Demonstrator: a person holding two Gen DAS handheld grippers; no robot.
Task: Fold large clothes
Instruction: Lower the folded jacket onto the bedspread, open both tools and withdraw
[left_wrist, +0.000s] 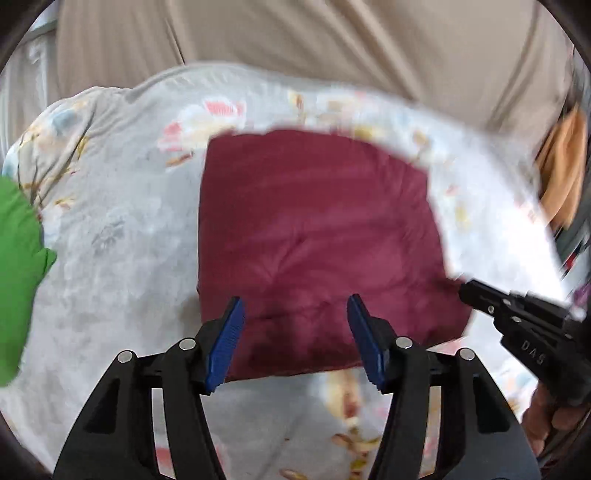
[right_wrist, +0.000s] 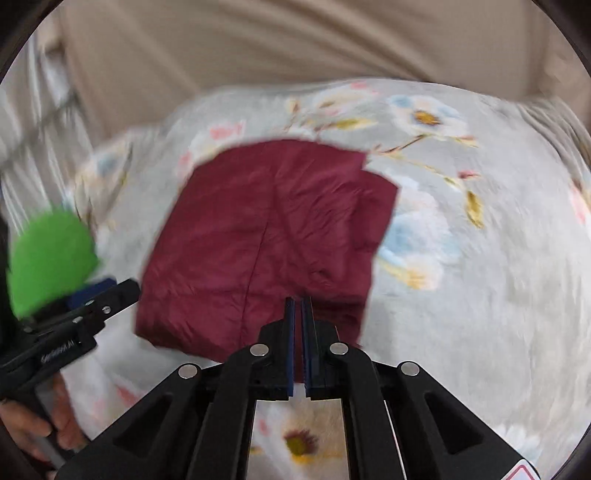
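The maroon garment (right_wrist: 258, 240) is seen as thin, creased, faintly shiny cloth; the floral blanket (right_wrist: 461, 277) as fleecy, matt fabric.

maroon garment (right_wrist: 258, 240) and green cloth (right_wrist: 48, 258) on floral blanket (right_wrist: 461, 277)

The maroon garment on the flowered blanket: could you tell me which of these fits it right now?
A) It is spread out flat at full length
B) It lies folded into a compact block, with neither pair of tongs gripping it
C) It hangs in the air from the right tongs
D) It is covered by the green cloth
B: the maroon garment lies folded on the flowered blanket; the left tongs gape open above it, and the right tongs are shut on nothing.
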